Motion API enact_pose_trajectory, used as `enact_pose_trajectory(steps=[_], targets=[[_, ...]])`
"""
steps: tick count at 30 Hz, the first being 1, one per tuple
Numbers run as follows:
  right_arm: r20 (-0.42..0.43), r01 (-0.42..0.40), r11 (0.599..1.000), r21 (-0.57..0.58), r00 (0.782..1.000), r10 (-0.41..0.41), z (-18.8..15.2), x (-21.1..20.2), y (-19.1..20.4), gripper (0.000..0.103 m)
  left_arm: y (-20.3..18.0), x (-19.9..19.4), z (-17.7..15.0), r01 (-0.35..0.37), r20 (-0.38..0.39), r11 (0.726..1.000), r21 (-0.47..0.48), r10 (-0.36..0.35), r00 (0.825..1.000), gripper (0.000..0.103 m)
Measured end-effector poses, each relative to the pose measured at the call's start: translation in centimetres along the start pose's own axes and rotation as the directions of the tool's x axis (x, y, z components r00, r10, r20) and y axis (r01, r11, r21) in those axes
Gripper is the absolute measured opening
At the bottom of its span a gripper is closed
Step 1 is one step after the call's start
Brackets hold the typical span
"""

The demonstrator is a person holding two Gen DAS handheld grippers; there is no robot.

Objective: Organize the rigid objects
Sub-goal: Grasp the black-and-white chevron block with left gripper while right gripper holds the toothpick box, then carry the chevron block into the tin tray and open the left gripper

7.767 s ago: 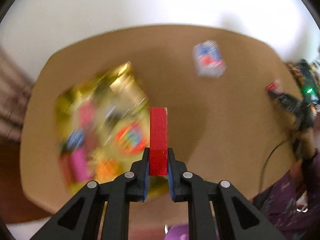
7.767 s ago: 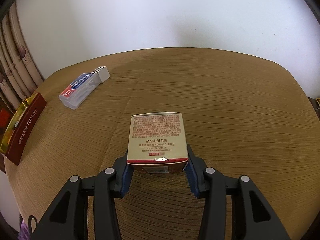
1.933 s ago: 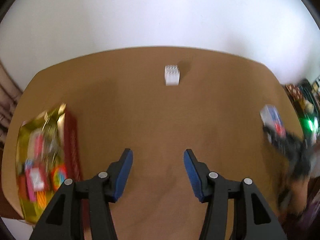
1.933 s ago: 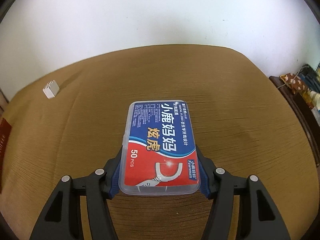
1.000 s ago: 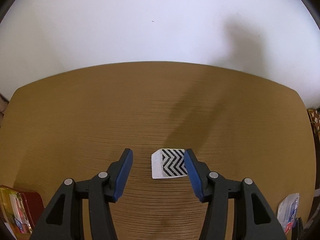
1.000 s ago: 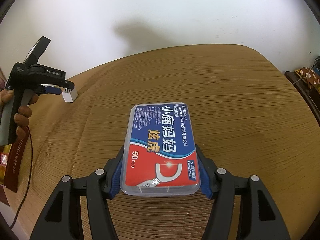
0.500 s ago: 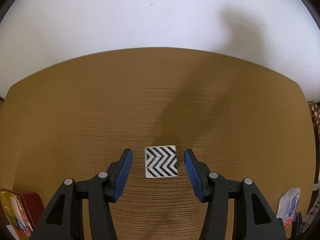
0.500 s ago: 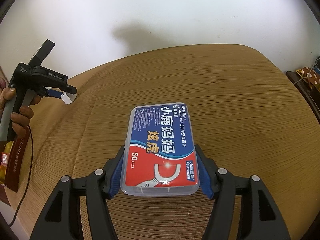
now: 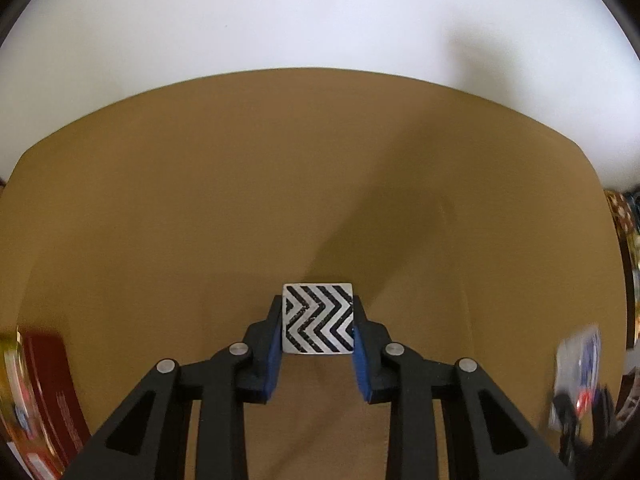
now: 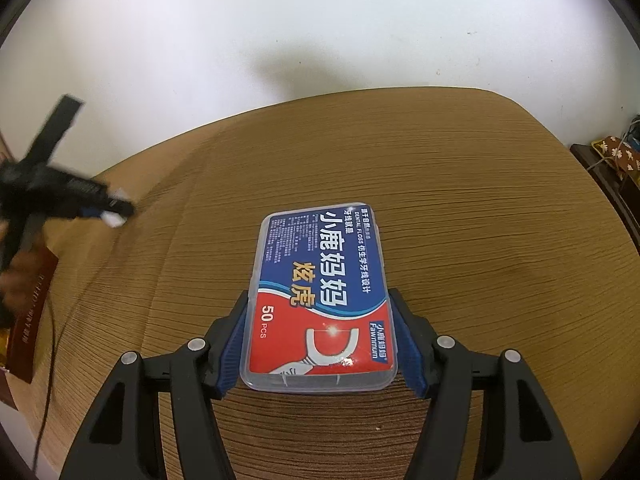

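A: Plain white wall behind, and a brown wood-grain desk that is bare across most of its middle.

B: And the two grippers?

A: The left gripper points steeply down. Its fingers have just been closing and now pinch the small chevron block, white with black zigzags, by its two sides. From the right wrist view it sits far off to the left, blurred. The right gripper is clenched on the dental floss box, a clear case with a blue and red label, gripped at its near end with most of its length jutting forward over the desk.

B: Where should they go?

A: Probably the red toffee box at the near left edge, though that's my guess.

B: What might go wrong?

A: The block is small and held only at the fingertips, so a quick swing could twist it loose. The floss box is smooth plastic held at one end, so it may tip or slide. There's also a dark cable trailing on the left that could snag a hand.
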State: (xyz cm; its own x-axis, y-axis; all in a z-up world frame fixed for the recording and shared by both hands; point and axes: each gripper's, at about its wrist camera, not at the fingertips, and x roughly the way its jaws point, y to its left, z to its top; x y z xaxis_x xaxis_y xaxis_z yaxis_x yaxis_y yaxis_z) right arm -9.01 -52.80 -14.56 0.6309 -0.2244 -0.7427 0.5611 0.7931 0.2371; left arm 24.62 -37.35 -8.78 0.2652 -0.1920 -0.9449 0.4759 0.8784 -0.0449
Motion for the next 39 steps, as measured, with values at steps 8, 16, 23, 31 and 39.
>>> enact_pose_trajectory(steps=[8, 16, 23, 31, 39], targets=[[-0.008, 0.039, 0.999, -0.031, 0.999, -0.04, 0.0, 0.4, 1.1, 0.062, -0.7, -7.1, -10.5, -0.015, 0.084, 1.0, 0.024, 0.013, 0.996, 0.03], [-0.017, 0.089, 0.994, -0.07, 0.996, -0.09, -0.3, 0.7, 2.6, 0.062, 1.7, -12.6, -18.4, -0.099, 0.157, 0.995, -0.008, 0.099, 0.983, 0.029], [-0.021, 0.127, 0.987, -0.097, 0.991, -0.13, -0.8, 0.9, 3.9, 0.062, 5.5, -16.6, -22.7, -0.201, 0.255, 0.977, -0.074, 0.214, 0.943, 0.03], [-0.021, 0.163, 0.98, -0.117, 0.986, -0.166, -0.8, 1.2, 5.5, 0.063, 13.7, -19.5, -24.8, -0.253, 0.277, 0.947, -0.199, 0.302, 0.912, 0.03], [-0.022, 0.176, 0.976, -0.125, 0.983, -0.181, -0.4, 1.6, 6.5, 0.063, 19.5, -16.1, -24.6, -0.278, 0.224, 0.912, -0.301, 0.351, 0.909, 0.03]])
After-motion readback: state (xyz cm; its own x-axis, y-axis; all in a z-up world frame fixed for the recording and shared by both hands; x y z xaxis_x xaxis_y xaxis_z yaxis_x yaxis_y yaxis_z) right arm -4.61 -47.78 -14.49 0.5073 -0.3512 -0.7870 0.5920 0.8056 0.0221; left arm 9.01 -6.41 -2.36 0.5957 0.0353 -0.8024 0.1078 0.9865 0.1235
